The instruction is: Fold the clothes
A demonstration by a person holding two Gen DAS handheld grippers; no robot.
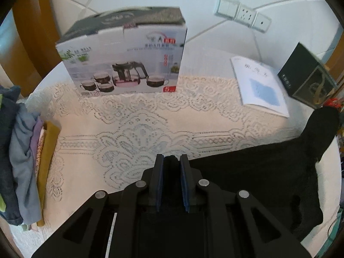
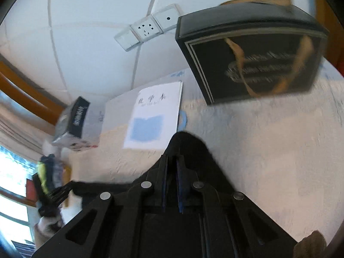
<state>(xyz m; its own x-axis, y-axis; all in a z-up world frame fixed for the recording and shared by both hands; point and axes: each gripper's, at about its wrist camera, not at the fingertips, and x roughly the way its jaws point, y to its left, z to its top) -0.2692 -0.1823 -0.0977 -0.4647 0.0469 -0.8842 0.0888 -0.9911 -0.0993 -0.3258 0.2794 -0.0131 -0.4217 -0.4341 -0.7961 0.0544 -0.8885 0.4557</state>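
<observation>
- Left wrist view: the left gripper (image 1: 171, 161) has its jaws drawn in on a bunched edge of the black garment (image 1: 258, 172); dark cloth fills the gap between the blue pads.
- Left wrist view: the garment lies on the lace tablecloth (image 1: 133, 129), spreading from the gripper toward the right side of the view, where one narrow end rises off the cloth.
- Left wrist view: a pile of clothes (image 1: 19, 150) sits at the left edge of the table. Behind stand a tea-set box (image 1: 124, 58), a white booklet (image 1: 260, 83) and a black gift box (image 1: 305, 77).
- Right wrist view: the right gripper (image 2: 172, 161) is pressed nearly together, pinching a raised fold of the black garment (image 2: 187, 144), which stands up in front of the fingertips.
- Right wrist view: this view is motion-blurred. The left gripper (image 2: 58, 191) shows at the lower left, with black cloth stretched between the two tools.
- Progress, as a judgement: both ends are gripped and the garment is held out, unfolded. No completed fold is visible. Folding this item remains, and the pile looks unsorted.
</observation>
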